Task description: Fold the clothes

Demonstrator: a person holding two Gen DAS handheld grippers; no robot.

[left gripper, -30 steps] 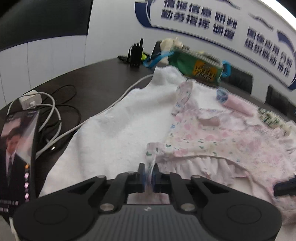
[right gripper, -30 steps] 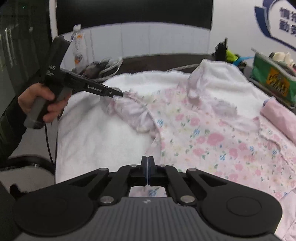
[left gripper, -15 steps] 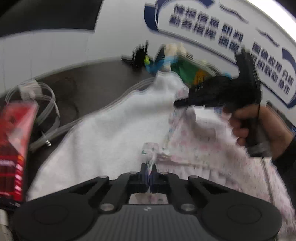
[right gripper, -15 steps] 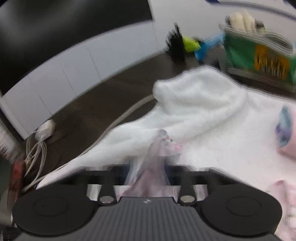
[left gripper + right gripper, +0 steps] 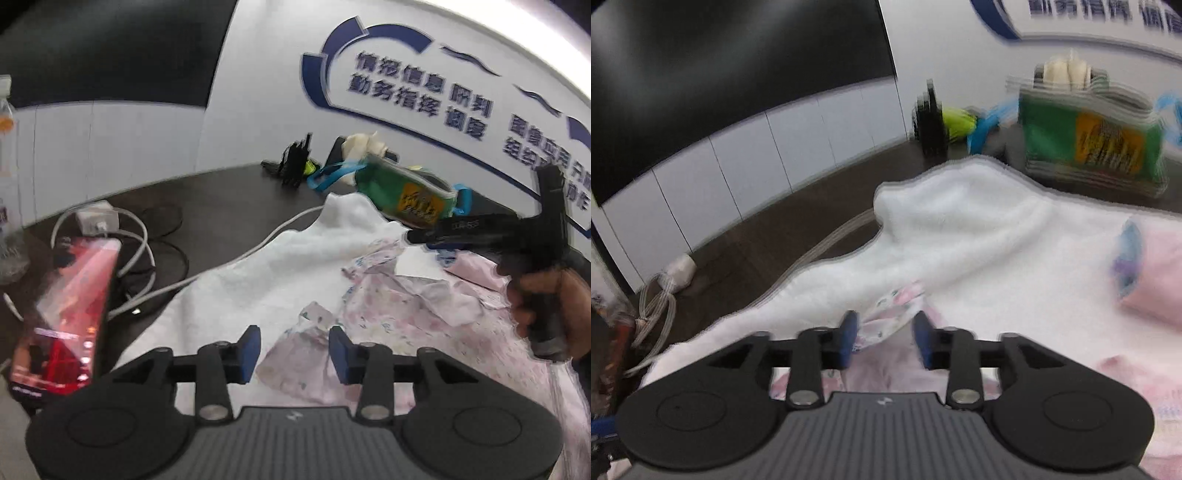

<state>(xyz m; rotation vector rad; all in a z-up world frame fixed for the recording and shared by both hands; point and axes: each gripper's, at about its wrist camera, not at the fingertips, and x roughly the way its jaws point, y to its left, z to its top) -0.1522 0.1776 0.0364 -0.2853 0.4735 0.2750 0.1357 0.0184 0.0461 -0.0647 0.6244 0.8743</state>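
Note:
A pink floral garment [image 5: 413, 310] lies crumpled on a white towel [image 5: 273, 258] spread over the dark table. My left gripper [image 5: 295, 354] hovers at the garment's near edge. Its jaws are opening, a fold of the fabric lies loose between the blue pads, and neither pad presses on it. In the right wrist view my right gripper [image 5: 885, 341] is also opening over a floral edge [image 5: 886, 314] on the towel [image 5: 960, 229], with no grip on it. In the left wrist view a hand [image 5: 546, 295] holds that gripper at the garment's far side.
A lit phone [image 5: 70, 317] leans at the left beside a white charger [image 5: 98, 221] and looped cables. A green bag [image 5: 402, 195] and black radios [image 5: 295, 166] stand at the back. A rolled pink cloth [image 5: 1152, 280] lies on the towel's right.
Both grippers were shut on the garment's edges and have now let go, jaws apart. The right gripper swept across to the garment's far left part, carrying fabric over.

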